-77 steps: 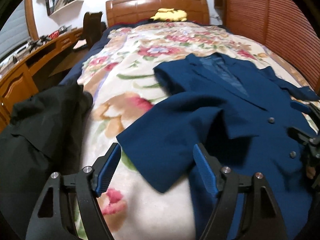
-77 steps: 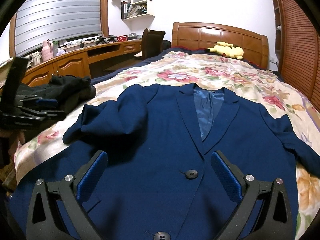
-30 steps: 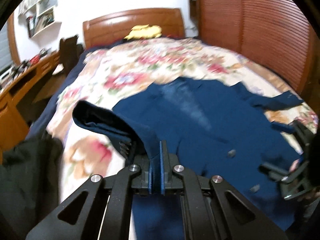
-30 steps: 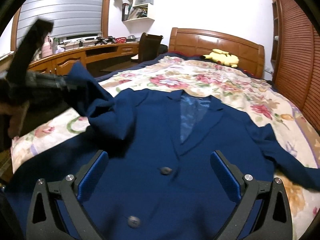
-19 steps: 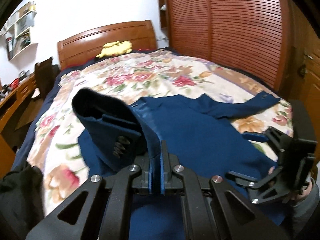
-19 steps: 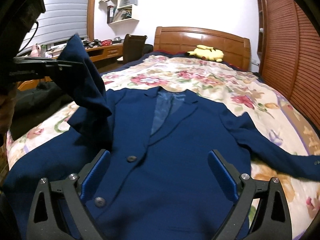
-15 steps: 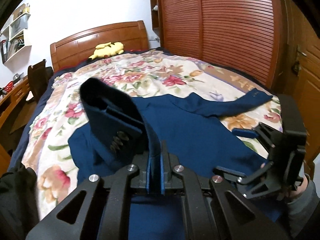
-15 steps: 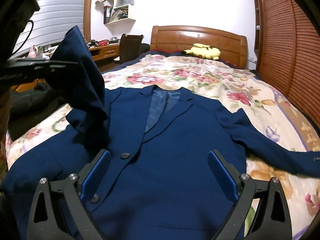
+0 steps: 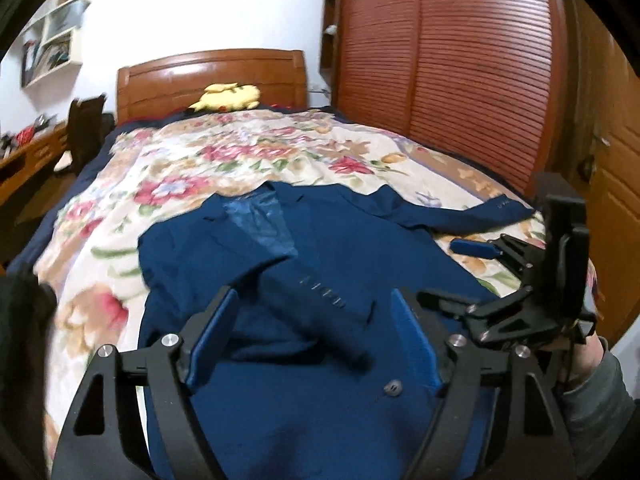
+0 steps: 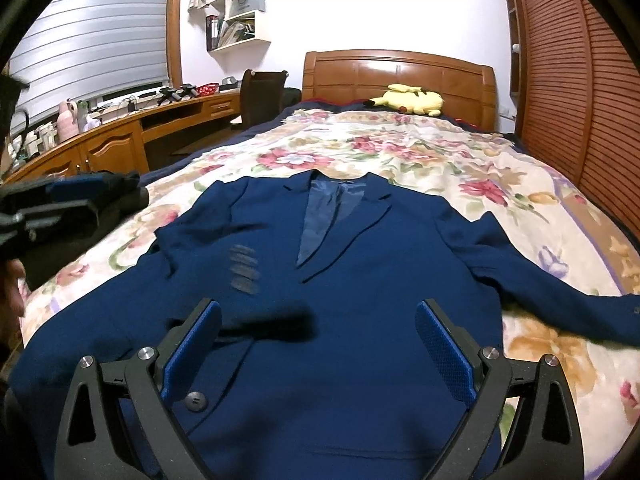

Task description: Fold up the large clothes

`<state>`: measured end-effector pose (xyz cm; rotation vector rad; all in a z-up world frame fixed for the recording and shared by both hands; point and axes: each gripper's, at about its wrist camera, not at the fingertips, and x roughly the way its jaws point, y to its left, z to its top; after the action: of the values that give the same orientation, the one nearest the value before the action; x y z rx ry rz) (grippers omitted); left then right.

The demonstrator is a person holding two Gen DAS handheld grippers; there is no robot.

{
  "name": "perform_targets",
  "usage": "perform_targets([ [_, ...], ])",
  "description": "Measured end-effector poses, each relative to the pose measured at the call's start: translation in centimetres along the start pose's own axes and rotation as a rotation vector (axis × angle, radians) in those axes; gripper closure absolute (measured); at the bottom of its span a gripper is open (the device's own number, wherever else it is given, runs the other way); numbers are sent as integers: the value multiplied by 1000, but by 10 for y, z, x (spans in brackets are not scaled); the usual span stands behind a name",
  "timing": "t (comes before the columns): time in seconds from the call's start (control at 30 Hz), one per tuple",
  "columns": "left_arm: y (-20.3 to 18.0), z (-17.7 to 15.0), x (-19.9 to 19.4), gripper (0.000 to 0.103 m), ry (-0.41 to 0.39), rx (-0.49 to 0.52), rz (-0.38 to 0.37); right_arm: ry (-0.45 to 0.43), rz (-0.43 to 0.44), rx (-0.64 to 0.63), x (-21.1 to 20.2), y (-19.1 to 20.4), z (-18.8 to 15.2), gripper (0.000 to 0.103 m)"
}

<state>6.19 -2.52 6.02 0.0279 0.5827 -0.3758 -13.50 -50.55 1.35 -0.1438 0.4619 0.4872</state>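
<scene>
A navy blue blazer (image 10: 360,264) lies face up on the floral bedspread (image 10: 400,152). It also shows in the left wrist view (image 9: 304,264). Its left sleeve (image 9: 316,300) is folded diagonally across the chest, cuff buttons up. Its other sleeve (image 10: 560,284) stretches out to the right. My left gripper (image 9: 312,340) is open and empty just above the folded sleeve. My right gripper (image 10: 316,348) is open and empty above the blazer's lower front.
A black garment (image 10: 80,220) lies heaped at the bed's left edge. A yellow plush toy (image 10: 408,100) sits by the wooden headboard (image 10: 400,76). A wooden desk (image 10: 120,136) and chair (image 10: 260,96) stand left; a slatted wardrobe (image 9: 460,80) stands right.
My left gripper, which held the sleeve raised, has opened and let it go. The sleeve now lies across the blazer's chest. The right gripper stayed open over the hem.
</scene>
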Motion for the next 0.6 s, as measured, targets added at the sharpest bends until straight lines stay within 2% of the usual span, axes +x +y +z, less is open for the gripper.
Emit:
perform_targets([
  [0.17, 20, -26, -2, 24, -29, -38, 87, 5, 27, -9, 8, -2, 3, 8],
  [0.4, 45, -50, -1, 24, -30, -88, 115, 59, 48, -7, 30, -3, 4, 17],
  [0.6, 54, -61, -6, 24, -53, -80, 142, 38, 42, -18, 26, 0, 16, 18],
])
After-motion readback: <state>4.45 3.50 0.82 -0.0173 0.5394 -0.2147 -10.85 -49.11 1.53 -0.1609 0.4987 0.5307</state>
